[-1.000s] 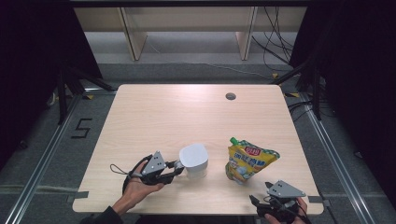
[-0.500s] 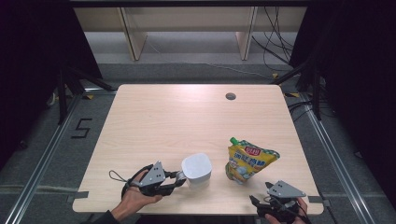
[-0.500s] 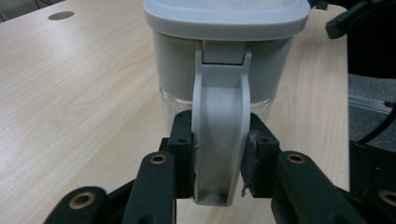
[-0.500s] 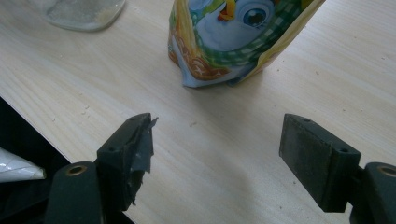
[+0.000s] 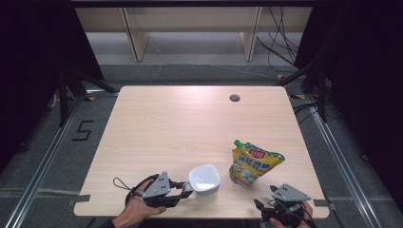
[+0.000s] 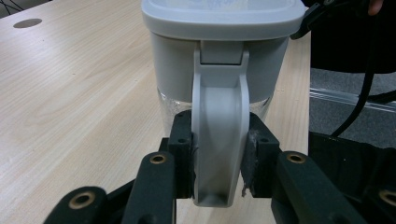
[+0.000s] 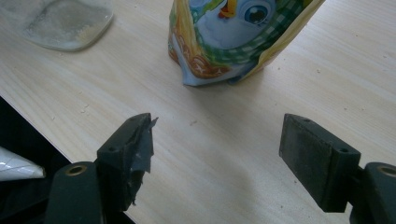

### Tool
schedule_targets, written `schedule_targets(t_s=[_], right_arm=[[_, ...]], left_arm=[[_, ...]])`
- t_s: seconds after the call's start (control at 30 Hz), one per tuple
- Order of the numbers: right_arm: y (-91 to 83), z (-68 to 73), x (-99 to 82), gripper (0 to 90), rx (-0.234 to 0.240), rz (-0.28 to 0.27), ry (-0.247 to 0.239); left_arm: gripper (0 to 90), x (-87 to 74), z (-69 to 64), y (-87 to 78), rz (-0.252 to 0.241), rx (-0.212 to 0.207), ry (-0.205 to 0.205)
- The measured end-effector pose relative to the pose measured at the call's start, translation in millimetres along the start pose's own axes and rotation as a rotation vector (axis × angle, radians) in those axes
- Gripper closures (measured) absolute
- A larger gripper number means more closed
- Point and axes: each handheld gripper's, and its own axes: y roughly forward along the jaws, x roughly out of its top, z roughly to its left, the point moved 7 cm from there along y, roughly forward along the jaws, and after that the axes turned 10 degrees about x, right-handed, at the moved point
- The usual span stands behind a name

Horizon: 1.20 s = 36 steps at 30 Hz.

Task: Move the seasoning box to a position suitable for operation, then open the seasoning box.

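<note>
left tongs point(image 6: 219, 161) clamped, right tongs point(image 7: 217, 154) wide apart

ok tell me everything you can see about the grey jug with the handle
The jug is a squarish container with rounded corners, seemingly plastic: an opaque pale grey upper band, a clear lower body and a pale grey lid shut on top. A light grainy residue shows through the clear base. A looped grey handle hangs from a bracket under the rim. It stands upright near the front edge of the wooden table, left of the yellow pouch and apart from it. The left claw is shut on its handle.
</note>
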Motion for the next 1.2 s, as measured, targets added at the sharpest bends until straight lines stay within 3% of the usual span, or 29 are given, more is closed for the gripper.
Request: schedule_targets(t_s=[0.03,0.07,0.1,0.13,0.3,0.37,0.53,0.7,0.87,0.93,0.97,1.03,1.07,1.1,1.2], right_arm=[[0.6,0.1,0.2,27.0,-0.001,-0.006,0.001],[0.3,0.1,0.0,27.0,-0.001,-0.001,-0.001],[0.6,-0.9,-0.1,27.0,-0.002,-0.001,-0.016],[0.3,0.7,-0.4,27.0,0.001,0.004,0.005],[0.2,-1.2,-0.9,27.0,0.003,0.001,-0.022],[1.0,-0.2,-1.3,27.4,0.013,0.001,-0.006],[2.1,0.3,-1.3,30.9,0.029,0.0,-0.045],[0.9,1.5,-2.1,30.5,0.028,-0.001,-0.006],[0.8,1.4,-2.0,30.3,0.021,0.002,-0.011],[1.2,0.6,-2.0,30.2,0.021,0.001,-0.024],[1.7,0.5,-1.9,30.2,0.023,0.0,-0.03],[2.0,0.3,-1.8,30.0,0.027,-0.004,-0.028],[2.0,0.3,-1.8,30.0,0.027,-0.004,-0.028],[0.8,1.2,-2.3,29.8,0.025,0.002,-0.004],[0.7,1.4,-2.3,29.8,0.027,0.003,-0.005]], left_arm=[[68.4,-0.5,1.4,0.0,0.005,0.01,0.009],[68.4,-1.0,2.1,0.6,0.012,0.016,-0.007],[68.3,-1.0,4.2,1.6,0.009,0.014,0.011],[68.2,-2.1,4.7,2.9,0.01,0.021,-0.013],[68.2,-1.9,11.5,5.1,0.02,0.035,-0.032],[68.1,-2.1,15.4,6.2,0.024,0.036,-0.029],[68.2,0.0,20.8,12.0,0.016,0.059,-0.043],[68.4,0.2,27.1,13.8,0.009,0.082,-0.031],[68.4,0.0,25.7,13.6,0.014,0.079,-0.038],[68.1,-0.3,26.3,13.5,0.015,0.091,-0.03],[67.7,0.0,24.7,13.4,0.014,0.101,0.0],[63.4,0.7,23.5,11.3,0.021,0.108,0.001],[56.9,0.7,23.5,11.3,0.021,0.108,0.001],[49.5,1.9,25.0,7.1,0.036,0.128,-0.022],[40.1,4.7,26.0,-3.7,0.074,0.165,-0.005]])
